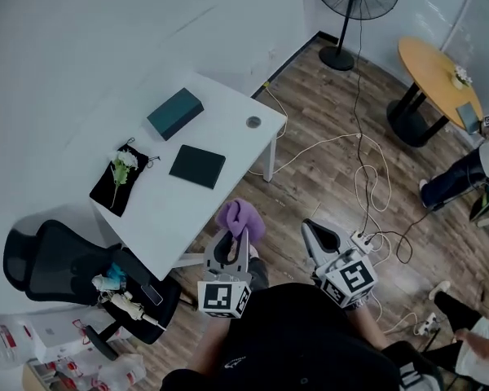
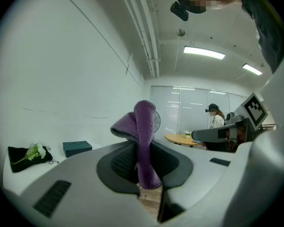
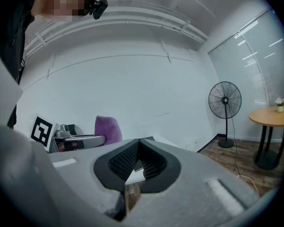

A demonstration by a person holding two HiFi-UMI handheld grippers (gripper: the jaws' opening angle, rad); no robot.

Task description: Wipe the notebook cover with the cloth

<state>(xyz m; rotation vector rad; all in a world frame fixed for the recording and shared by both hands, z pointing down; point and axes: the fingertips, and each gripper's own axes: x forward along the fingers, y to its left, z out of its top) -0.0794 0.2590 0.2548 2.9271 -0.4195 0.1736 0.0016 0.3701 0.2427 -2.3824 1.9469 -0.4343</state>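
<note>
Cloth: the purple cloth is pinched between the jaws of the left gripper and held off the near edge of the white table, over the floor. Its free end is folded over above the jaws.
Right gripper: the right gripper is seen with its jaws brought together and nothing between them, also off the table's near edge.
Notebook: the dark notebook lies flat near the table's middle, well apart from both grippers.
Risk: the notebook is not held down, so it could be pushed across the table by the first stroke. Because the cloth is gripped by a narrow fold, it could be dragged out of the jaws.
Neighbours: the teal box and the black pouch could be knocked by a wide sweep.
Hidden: the notebook is not shown in either gripper view, and any dirt on its cover cannot be made out.
</note>
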